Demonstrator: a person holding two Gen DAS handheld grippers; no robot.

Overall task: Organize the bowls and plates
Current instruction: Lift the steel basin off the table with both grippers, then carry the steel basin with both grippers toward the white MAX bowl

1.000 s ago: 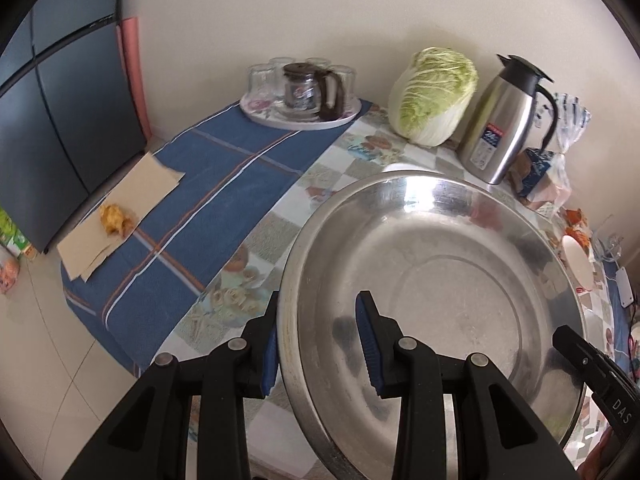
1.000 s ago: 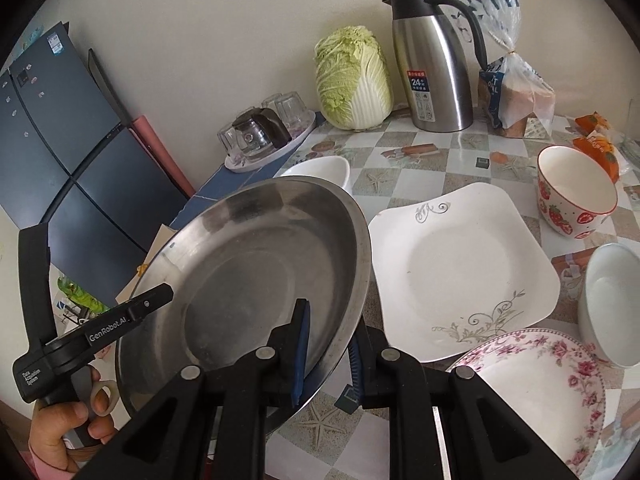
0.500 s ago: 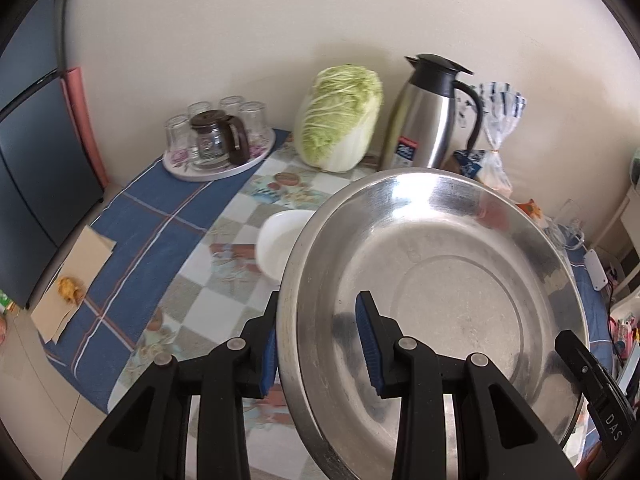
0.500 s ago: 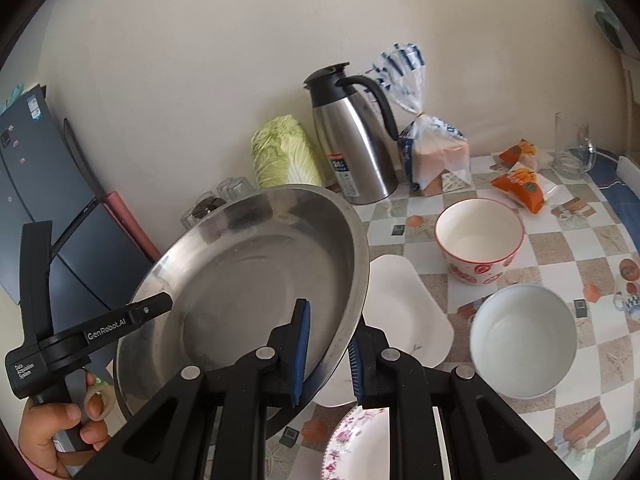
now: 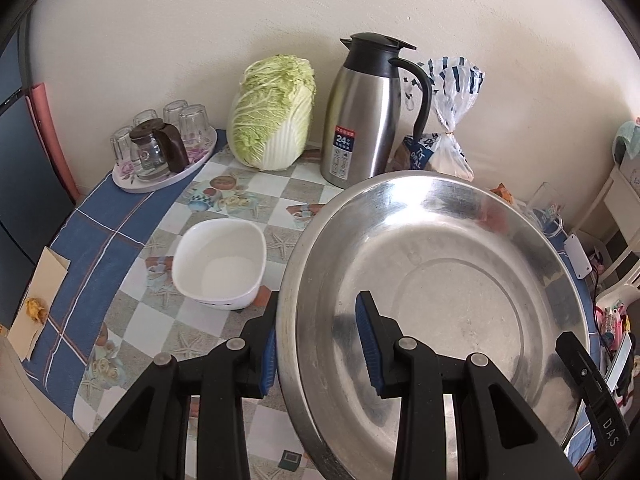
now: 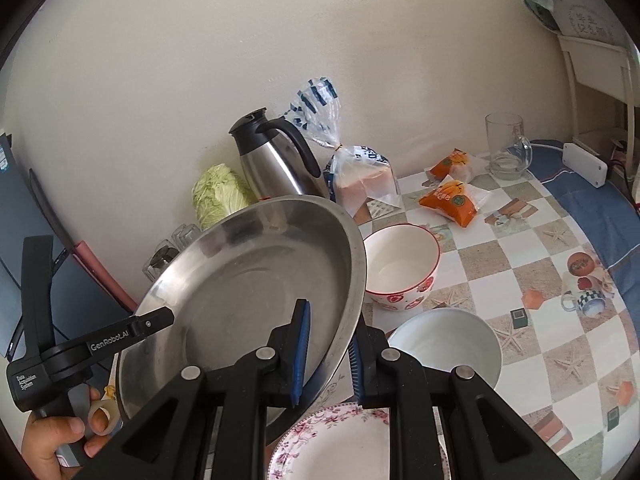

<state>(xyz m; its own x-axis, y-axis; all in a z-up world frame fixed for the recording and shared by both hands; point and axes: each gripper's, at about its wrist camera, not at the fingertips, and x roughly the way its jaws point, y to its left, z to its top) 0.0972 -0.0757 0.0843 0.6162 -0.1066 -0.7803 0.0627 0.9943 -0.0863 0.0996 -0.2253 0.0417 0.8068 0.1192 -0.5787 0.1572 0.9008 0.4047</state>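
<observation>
Steel basin (image 5: 440, 288) carried rightward over desk (image 5: 224, 200); left gripper (image 5: 320, 344) and right gripper (image 6: 326, 354) fingers each clamp its rim.

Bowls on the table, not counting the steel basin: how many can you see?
3. White squarish bowl left of the steel basin; strawberry-patterned bowl right of it; plain white bowl nearer. The basin may hide others.

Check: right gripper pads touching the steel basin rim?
Touching. The right wrist view shows the right gripper with both blue pads clamped on the steel basin rim, no gap visible on either side.
</observation>
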